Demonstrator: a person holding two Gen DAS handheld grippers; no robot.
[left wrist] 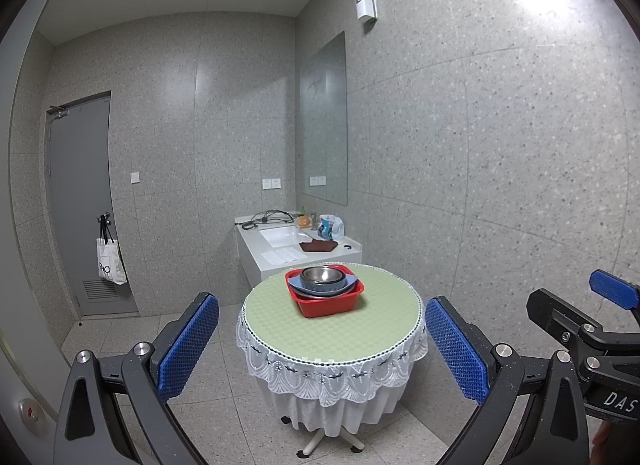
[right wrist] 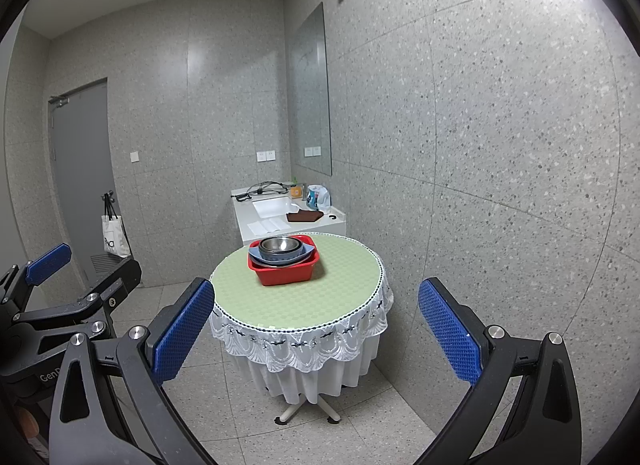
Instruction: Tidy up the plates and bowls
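Note:
A red plastic basin (left wrist: 326, 301) (right wrist: 286, 271) sits on a round table with a green top (left wrist: 340, 329) (right wrist: 296, 297). Stacked in it are a blue plate (left wrist: 294, 285) (right wrist: 255, 253) and a steel bowl (left wrist: 323, 275) (right wrist: 280, 244) nested in a blue bowl. My left gripper (left wrist: 322, 339) is open and empty, well short of the table. My right gripper (right wrist: 316, 325) is open and empty, also short of the table. The right gripper's blue pad shows at the right of the left wrist view (left wrist: 612, 289); the left gripper shows at the left of the right wrist view (right wrist: 48, 259).
A white sink counter (left wrist: 292, 249) (right wrist: 280, 213) stands behind the table with a brown cloth, cables and a bag. A mirror (left wrist: 324, 121) hangs on the right wall. A grey door (left wrist: 80, 205) with a hanging tote bag (left wrist: 110, 261) is at left. Tiled floor surrounds the table.

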